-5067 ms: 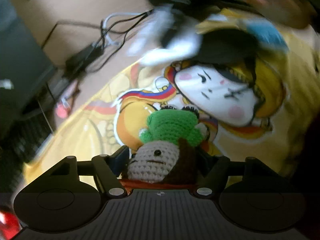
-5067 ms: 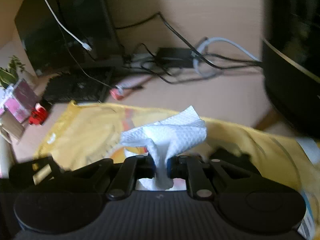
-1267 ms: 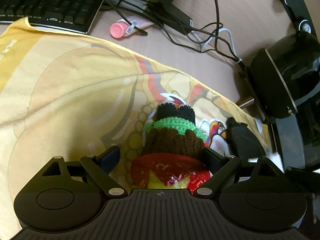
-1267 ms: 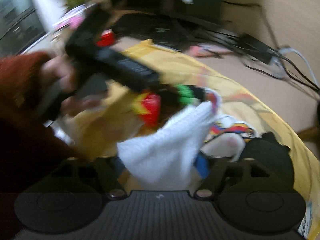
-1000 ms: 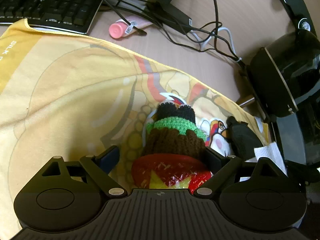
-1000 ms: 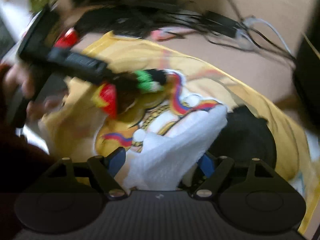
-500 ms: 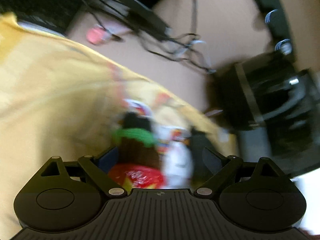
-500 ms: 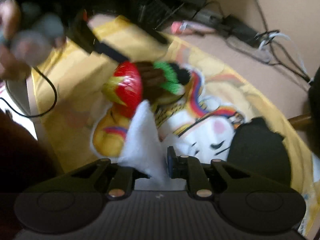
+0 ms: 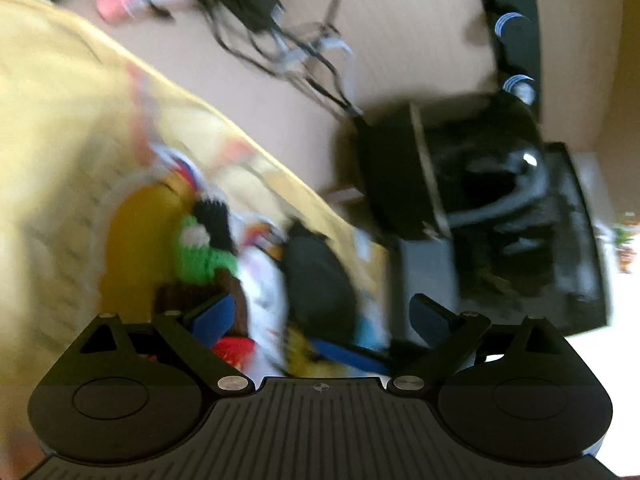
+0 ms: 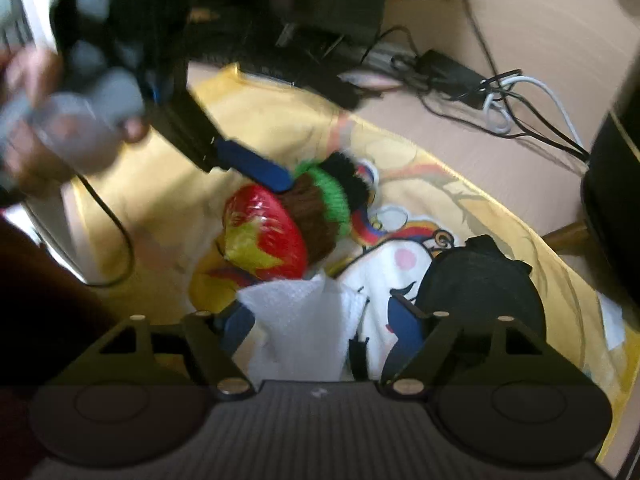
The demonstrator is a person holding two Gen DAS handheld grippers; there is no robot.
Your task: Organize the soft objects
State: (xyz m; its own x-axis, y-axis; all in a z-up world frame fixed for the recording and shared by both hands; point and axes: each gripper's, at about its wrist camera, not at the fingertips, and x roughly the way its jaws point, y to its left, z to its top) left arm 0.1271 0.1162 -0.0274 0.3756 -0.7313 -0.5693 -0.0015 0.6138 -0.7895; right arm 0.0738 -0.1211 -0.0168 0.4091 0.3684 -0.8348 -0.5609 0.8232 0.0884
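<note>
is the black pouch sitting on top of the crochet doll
No, the black pouch lies on the yellow cloth apart from the crochet doll.

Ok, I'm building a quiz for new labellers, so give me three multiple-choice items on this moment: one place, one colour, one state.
1. Where does the black pouch lie? A on the yellow cloth; B on a keyboard; C inside a box.
2. The crochet toy has a band beside its brown part that is: A purple; B green; C orange.
3. The right gripper has its fingers: A clamped together; B spread, tissue between; C out of view.

A, it rests on the print; B, a green ring shows; B, both pads stand apart.
</note>
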